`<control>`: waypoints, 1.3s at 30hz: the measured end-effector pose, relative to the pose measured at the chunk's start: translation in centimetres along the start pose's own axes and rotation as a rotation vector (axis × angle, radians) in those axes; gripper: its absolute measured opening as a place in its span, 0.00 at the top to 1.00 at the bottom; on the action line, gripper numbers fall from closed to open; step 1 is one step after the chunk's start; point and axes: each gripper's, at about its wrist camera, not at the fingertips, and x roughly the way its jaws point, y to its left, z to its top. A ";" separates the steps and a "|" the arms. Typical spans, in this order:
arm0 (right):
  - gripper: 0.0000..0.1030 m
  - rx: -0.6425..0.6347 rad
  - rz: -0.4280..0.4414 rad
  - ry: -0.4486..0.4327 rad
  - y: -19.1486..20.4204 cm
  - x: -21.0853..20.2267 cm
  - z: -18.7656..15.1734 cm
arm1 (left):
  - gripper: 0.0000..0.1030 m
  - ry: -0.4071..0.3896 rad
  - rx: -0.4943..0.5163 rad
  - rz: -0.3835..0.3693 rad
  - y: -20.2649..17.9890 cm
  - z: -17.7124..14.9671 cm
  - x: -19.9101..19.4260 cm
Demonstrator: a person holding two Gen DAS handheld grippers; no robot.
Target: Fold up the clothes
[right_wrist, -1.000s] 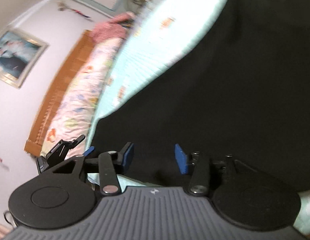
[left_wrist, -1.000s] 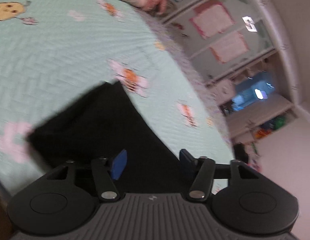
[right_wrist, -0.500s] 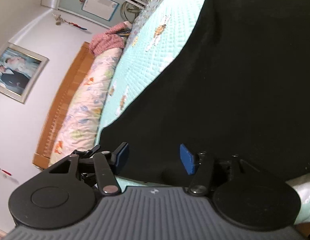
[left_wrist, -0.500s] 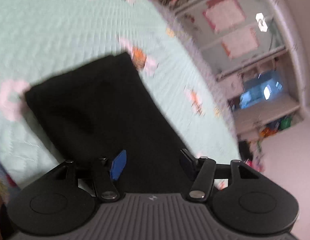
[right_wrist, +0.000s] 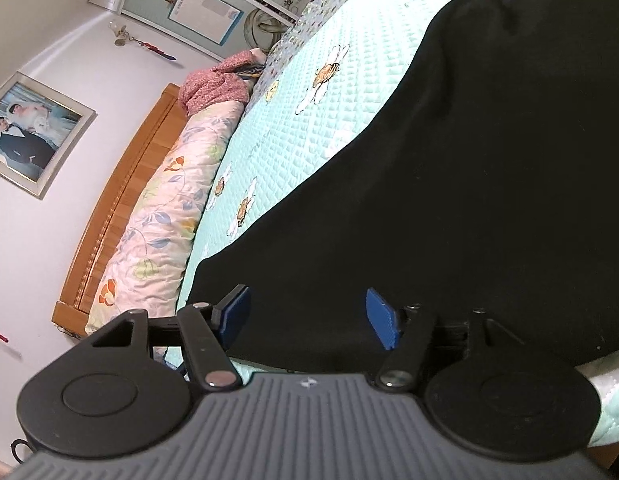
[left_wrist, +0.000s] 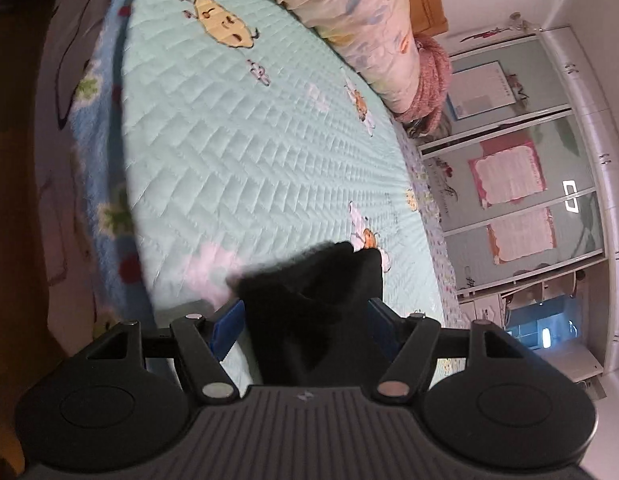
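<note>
Your left claw (left_wrist: 305, 326) stands apart, black cloth (left_wrist: 317, 304) bunched between its fingers at lower centre, unpinched. Right view: your right claw (right_wrist: 307, 316) also gapes over the cloth (right_wrist: 449, 200), spread across the bed (right_wrist: 349, 92) at right. Soft, limp, light; pinch an edge or corner.

One black garment (right_wrist: 489, 168) lies on one bed, whose single mint quilted cover (left_wrist: 237, 152) carries printed bees and flowers. Two grippers show, one per view: the left gripper (left_wrist: 305, 320) and the right gripper (right_wrist: 307, 316), each with two blue-padded fingers, four pads in all. One long floral bolster (right_wrist: 161, 216) runs along one wooden headboard (right_wrist: 121, 196). One pink knitted bundle (right_wrist: 217, 84) sits at its end. One framed photograph (right_wrist: 29, 132) hangs on the wall. Two pink-bordered posters (left_wrist: 509, 176) show on the wardrobe doors.
</note>
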 end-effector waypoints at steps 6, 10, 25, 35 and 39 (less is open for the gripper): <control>0.31 -0.023 -0.019 0.035 0.4 0.7 -0.5 | 0.32 0.018 0.034 0.023 1.1 -0.1 0.2; 0.31 -0.102 -0.036 0.089 1.7 2.1 -0.5 | 0.31 0.020 0.034 0.013 1.7 -0.2 0.2; 0.38 -0.121 -0.028 0.284 3.4 11.4 -1.0 | 0.30 -0.009 0.188 0.052 -0.6 -1.6 -0.6; 0.52 -0.093 -0.041 0.265 3.3 11.0 -1.1 | 0.30 0.020 0.136 0.043 0.9 -1.5 0.2; 0.52 -0.085 -0.036 0.262 3.1 11.4 -1.0 | 0.30 0.020 0.072 -0.012 2.2 -1.1 -0.1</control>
